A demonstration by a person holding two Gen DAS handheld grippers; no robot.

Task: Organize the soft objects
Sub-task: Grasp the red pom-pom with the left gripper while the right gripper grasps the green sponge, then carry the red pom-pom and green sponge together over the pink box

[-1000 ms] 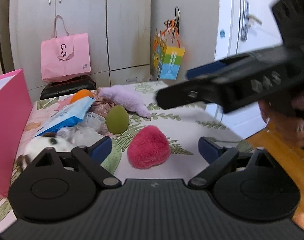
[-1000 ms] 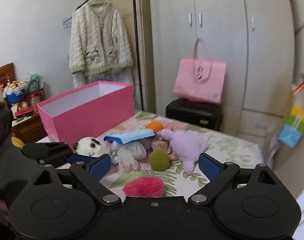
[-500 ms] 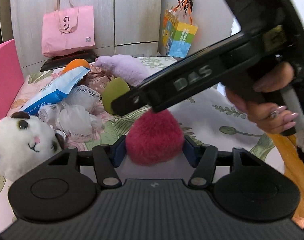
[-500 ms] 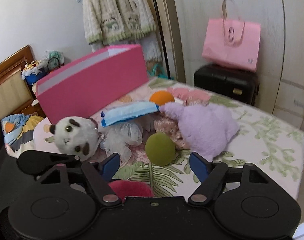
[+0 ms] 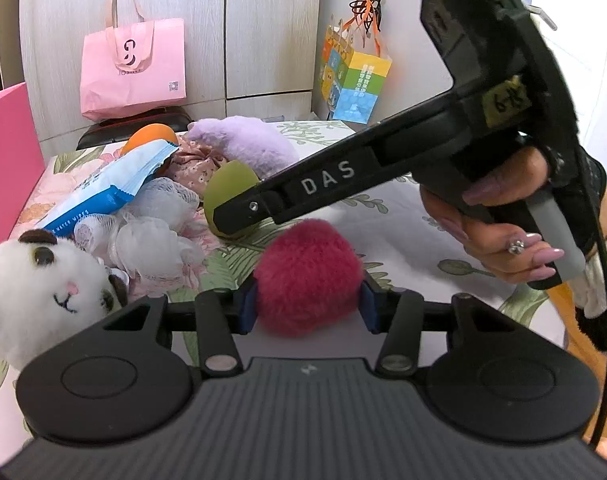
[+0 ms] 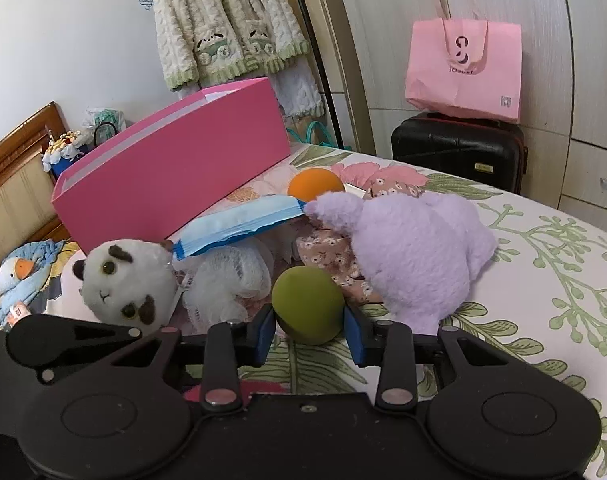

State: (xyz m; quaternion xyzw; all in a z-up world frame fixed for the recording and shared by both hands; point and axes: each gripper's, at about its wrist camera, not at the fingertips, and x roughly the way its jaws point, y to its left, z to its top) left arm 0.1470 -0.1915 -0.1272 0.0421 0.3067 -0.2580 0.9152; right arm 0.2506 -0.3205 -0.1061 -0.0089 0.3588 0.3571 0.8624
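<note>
Tongs on the left (image 5: 307,306) clamp a fluffy magenta pompom (image 5: 308,276) on the floral bed (image 6: 543,280). Right tongs (image 6: 308,334) pinch an olive-green egg-shaped sponge (image 6: 307,304); a lilac plush toy (image 6: 415,256) lies just beside it.

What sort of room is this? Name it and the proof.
Likely a bedroom: the toys lie on a floral bedsheet, beside a wooden headboard, with a wardrobe and a hanging cardigan behind.

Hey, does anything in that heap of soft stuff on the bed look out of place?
Yes: a blue wet wipes packet lies slanted across the heap, one end on the panda toy, the other by the purple plush. It is crinkly packaging among plush things.
</note>
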